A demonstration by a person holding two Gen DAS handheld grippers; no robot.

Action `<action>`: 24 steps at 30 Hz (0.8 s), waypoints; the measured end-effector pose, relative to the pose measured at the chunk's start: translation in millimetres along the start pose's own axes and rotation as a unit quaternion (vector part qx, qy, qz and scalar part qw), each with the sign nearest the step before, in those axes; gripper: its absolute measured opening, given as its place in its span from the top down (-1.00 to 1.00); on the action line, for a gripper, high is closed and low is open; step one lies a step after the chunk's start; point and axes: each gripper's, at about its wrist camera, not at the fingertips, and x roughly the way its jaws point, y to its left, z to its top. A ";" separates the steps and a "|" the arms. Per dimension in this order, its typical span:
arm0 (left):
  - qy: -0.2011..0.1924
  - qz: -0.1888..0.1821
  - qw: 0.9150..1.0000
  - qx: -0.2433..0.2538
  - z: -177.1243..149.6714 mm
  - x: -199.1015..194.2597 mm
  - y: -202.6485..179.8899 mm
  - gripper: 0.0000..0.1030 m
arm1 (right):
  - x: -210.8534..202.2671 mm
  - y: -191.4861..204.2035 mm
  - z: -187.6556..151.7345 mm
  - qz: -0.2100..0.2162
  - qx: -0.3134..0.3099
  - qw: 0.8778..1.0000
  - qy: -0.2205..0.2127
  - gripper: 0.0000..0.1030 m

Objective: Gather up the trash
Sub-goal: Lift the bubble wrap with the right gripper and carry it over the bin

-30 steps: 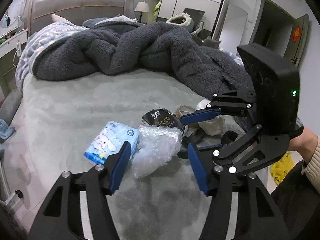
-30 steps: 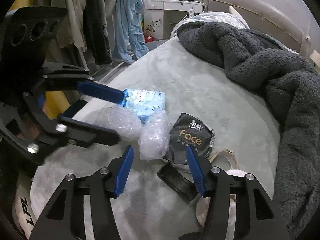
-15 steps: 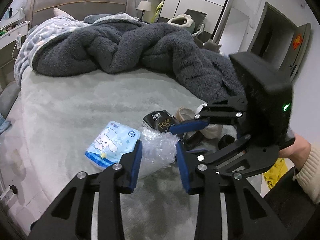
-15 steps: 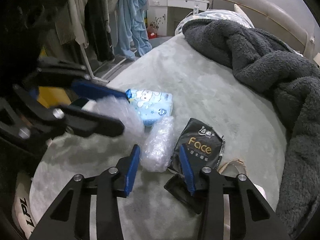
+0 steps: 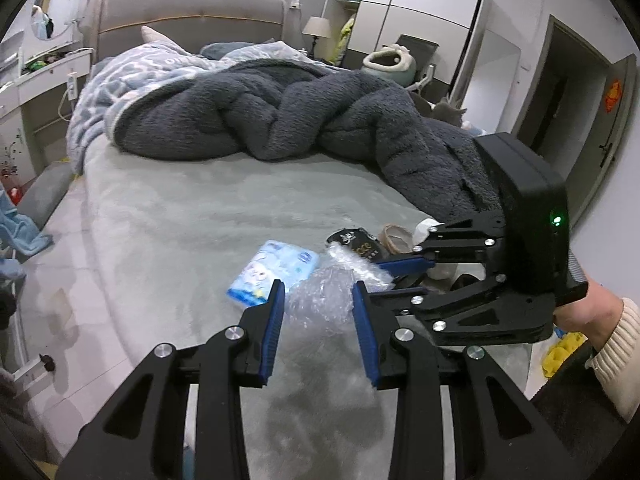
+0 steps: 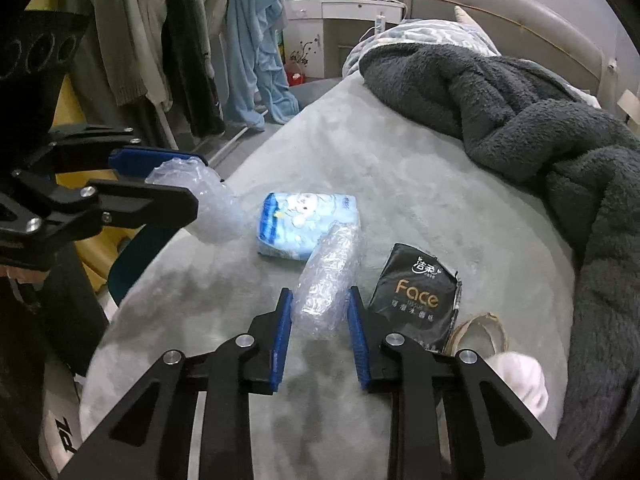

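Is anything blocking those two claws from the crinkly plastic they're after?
Nothing visible. The left claw is already shut on one bubble wrap wad, and the right claw is shut on the other bubble wrap roll.

On the bed (image 6: 360,152), a tissue pack (image 6: 308,224) is lying to the left of a flat sachet (image 6: 416,300), with a bubble-wrap roll (image 6: 328,284) lying between them, its far end overlapping the pack's near right corner. A tape ring (image 6: 480,328) is sitting just right of the sachet. A blanket (image 6: 540,128) is lying heaped across the far right side.
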 end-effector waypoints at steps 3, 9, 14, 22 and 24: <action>-0.006 0.009 1.000 -0.006 -2.8 -9.0 2.9 0.28 | -9.1 4.3 -1.2 -0.010 0.014 1.000 -0.006 0.46; -0.012 0.031 0.999 -0.015 -8.1 -25.3 8.9 0.28 | -20.9 15.7 1.0 -0.022 0.061 0.998 -0.027 0.46; -0.013 0.068 0.997 -0.024 -16.5 -38.3 18.2 0.28 | -25.5 30.7 6.9 -0.024 0.087 0.995 -0.041 0.46; 0.001 0.120 0.991 -0.056 -41.5 -54.5 43.2 0.28 | -26.4 58.0 15.9 -0.002 0.111 0.992 -0.057 0.46; 0.005 0.128 0.990 -0.062 -46.0 -57.5 49.2 0.28 | -25.7 65.7 17.7 0.000 0.111 0.992 -0.057 0.46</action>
